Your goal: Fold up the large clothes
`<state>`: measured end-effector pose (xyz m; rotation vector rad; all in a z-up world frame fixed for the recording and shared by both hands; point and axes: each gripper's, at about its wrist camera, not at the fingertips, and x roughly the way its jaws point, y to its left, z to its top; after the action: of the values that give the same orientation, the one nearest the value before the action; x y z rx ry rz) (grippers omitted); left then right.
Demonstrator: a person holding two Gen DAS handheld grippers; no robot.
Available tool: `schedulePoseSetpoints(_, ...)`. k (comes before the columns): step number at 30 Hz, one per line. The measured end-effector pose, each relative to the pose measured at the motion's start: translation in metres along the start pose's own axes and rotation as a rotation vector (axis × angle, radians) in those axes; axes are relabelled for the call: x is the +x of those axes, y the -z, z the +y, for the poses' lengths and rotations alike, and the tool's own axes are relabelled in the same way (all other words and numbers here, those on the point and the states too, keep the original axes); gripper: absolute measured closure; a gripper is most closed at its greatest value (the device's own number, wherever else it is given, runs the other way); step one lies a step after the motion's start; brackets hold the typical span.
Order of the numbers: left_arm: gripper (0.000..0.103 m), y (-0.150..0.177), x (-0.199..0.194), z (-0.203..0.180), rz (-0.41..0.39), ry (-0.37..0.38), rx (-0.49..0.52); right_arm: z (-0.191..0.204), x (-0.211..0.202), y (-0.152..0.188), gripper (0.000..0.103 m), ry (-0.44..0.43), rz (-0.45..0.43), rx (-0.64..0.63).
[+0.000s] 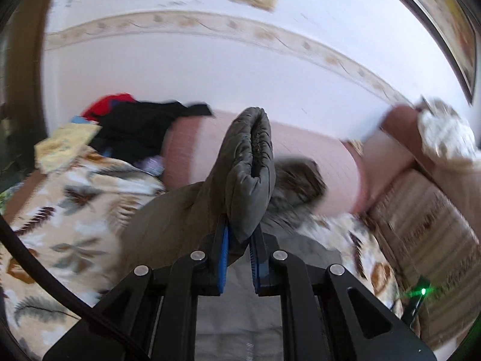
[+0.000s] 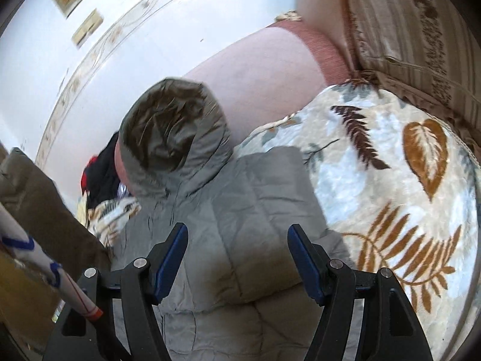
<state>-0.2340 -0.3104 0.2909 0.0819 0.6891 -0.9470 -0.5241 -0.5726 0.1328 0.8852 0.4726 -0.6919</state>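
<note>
Quilted grey-olive padding tells me the jacket (image 2: 234, 210) is light, squashy and slick, best pinched at hems. My left tongs (image 1: 240, 240) clamp its elastic cuff (image 1: 251, 162), lifted above the jacket's body; my right tongs (image 2: 237, 258) hang apart over its back on the leaf-print blanket (image 2: 390, 180). Beyond, the hood (image 2: 171, 138) is blurred; the lower hem is cut off.

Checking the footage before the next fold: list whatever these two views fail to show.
- Left wrist view: the sleeve cuff clamped in the left tool hides the jacket behind it; the hood is blurred.
- Right wrist view: the jacket's lower part is cut off by the bottom edge and the open right tool.
- The clothes pile is too blurred to sort.
</note>
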Motion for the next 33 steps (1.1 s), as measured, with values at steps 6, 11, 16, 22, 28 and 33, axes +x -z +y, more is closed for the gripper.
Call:
schedulePoseSetpoints(6,0.091,0.06,0.07,-0.068,0.14,0.055,0.052,-0.013,-0.008,-0.009,0.03,-0.001,-0.016,0.038)
schedulePoseSetpoints(11,0.091,0.123,0.128,-0.088,0.266,0.048,0.082,-0.023,-0.004,-0.011,0.03,-0.024,0.007,0.091)
schedulePoseSetpoints(16,0.064,0.168,0.172,-0.1,0.417,0.043,0.143,-0.023,-0.001,-0.013,0.03,-0.029,0.012,0.096)
schedulePoseSetpoints(22,0.04,0.165,0.138,-0.095,0.367,0.091,0.205,-0.028,0.013,-0.007,0.03,-0.082,0.079,0.14)
schedulePoseSetpoints(28,0.032,0.11,0.107,-0.021,0.246,-0.027,0.121,-0.029,0.042,0.015,0.03,-0.205,0.229,0.226)
schedulePoseSetpoints(33,0.032,0.086,0.113,0.078,0.254,-0.197,-0.023,-0.015,0.061,0.03,0.03,-0.254,0.3,0.211)
